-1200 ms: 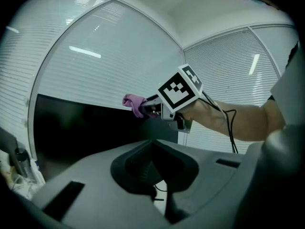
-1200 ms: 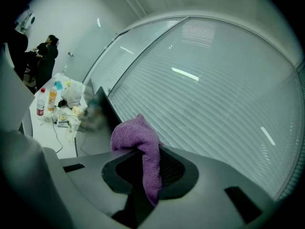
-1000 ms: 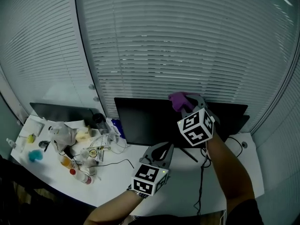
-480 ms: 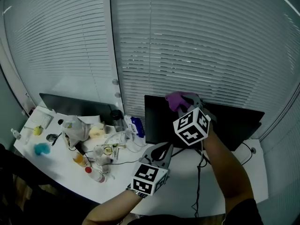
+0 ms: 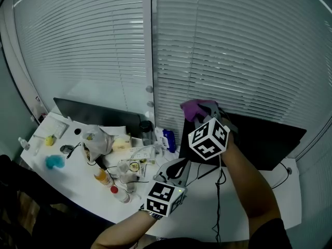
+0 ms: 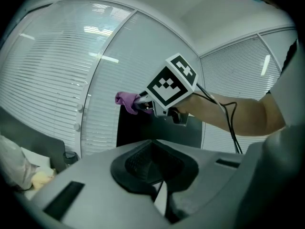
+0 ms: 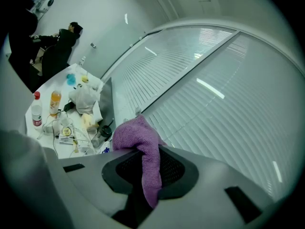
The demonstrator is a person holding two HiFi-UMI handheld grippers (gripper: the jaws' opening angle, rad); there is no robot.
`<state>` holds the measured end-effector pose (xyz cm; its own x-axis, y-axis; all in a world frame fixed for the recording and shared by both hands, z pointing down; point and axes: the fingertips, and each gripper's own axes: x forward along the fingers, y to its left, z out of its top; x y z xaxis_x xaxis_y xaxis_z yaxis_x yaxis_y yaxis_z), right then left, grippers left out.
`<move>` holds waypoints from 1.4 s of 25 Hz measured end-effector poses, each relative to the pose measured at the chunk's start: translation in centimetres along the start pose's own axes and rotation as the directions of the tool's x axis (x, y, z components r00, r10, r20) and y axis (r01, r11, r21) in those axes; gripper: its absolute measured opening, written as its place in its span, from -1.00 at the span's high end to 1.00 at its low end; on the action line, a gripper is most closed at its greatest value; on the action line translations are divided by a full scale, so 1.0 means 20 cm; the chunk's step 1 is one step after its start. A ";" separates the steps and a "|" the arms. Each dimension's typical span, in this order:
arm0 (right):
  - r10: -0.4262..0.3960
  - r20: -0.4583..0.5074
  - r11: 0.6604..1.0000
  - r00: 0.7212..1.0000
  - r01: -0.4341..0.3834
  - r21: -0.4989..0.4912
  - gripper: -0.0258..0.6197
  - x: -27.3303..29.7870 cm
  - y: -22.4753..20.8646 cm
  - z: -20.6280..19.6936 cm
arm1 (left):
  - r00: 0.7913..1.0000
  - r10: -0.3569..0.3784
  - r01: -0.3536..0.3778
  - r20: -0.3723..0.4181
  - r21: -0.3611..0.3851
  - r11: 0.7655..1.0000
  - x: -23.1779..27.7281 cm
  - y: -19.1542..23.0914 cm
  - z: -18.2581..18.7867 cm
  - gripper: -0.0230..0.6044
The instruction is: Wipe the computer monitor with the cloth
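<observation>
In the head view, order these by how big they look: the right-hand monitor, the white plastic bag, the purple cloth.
1. Monitor, clearly largest.
2. White plastic bag.
3. Purple cloth, smallest-looking, though partly clamped in the right gripper, so some is hidden.

Purple cloth — nubby, matt terry; monitor — dark, smooth screen.

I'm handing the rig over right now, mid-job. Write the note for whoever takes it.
Right gripper: shut on the purple cloth, held at the upper left corner of the monitor.
Left gripper: shut, empty, low over the desk in front of the monitor.
Done: cloth is in the grip and up at the screen; how much is wiped cannot be told.
Left: wipe across the screen, rightward and down.
</observation>
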<state>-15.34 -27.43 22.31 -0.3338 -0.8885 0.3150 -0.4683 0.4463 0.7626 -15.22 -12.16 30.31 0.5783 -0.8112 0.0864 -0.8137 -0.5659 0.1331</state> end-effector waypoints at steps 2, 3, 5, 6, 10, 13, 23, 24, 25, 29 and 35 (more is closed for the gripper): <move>-0.002 0.001 1.000 1.000 0.002 -0.007 0.67 0.02 0.02 0.04 | 1.000 0.005 -0.005 0.000 -0.002 1.000 -0.03 0.04 0.00 0.91; -0.004 0.002 1.000 1.000 0.004 -0.008 0.67 0.02 0.03 0.05 | 1.000 0.006 -0.006 0.000 -0.003 1.000 -0.04 0.06 0.00 0.91; -0.007 0.002 1.000 1.000 0.007 -0.004 0.67 0.04 0.04 0.08 | 1.000 0.008 -0.008 0.001 -0.006 1.000 -0.05 0.10 0.00 0.91; -0.009 0.002 1.000 1.000 0.009 -0.002 0.67 0.05 0.04 0.08 | 1.000 0.007 -0.007 0.002 -0.007 1.000 -0.05 0.11 0.00 0.91; -0.016 -0.003 1.000 1.000 0.016 0.009 0.67 0.06 0.04 0.08 | 1.000 0.002 -0.002 0.002 -0.012 1.000 -0.06 0.13 -0.01 0.91; -0.021 0.000 0.999 1.000 0.021 0.028 0.67 0.04 0.04 0.09 | 1.000 -0.004 0.005 0.005 -0.009 1.000 -0.08 0.13 0.00 0.91; -0.022 0.131 0.974 0.991 -0.009 0.226 0.67 -0.03 0.05 0.19 | 1.000 -0.007 0.007 0.014 -0.008 1.000 -0.12 0.12 0.01 0.91; -0.020 0.153 0.969 0.988 -0.019 0.248 0.67 -0.03 0.05 0.21 | 1.000 -0.005 0.006 0.014 -0.009 1.000 -0.12 0.13 0.01 0.91; -0.018 0.181 0.961 0.983 -0.032 0.274 0.67 -0.04 0.06 0.23 | 1.000 -0.003 0.003 0.013 -0.009 1.000 -0.13 0.13 0.00 0.91; -0.037 0.302 0.904 0.952 -0.097 0.416 0.67 -0.04 0.09 0.29 | 1.000 0.007 -0.007 0.008 -0.009 1.000 -0.14 0.15 -0.02 0.91; -0.082 0.395 0.644 0.915 -0.254 0.722 0.67 -0.03 0.09 0.26 | 1.000 0.011 -0.011 -0.005 -0.014 1.000 -0.13 0.17 -0.04 0.91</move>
<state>-20.12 -25.51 20.55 -0.5900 -0.8074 0.0029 -0.8074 0.5900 0.0036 -19.45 -11.90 31.26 0.5694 -0.8168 0.0929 -0.8193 -0.5544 0.1463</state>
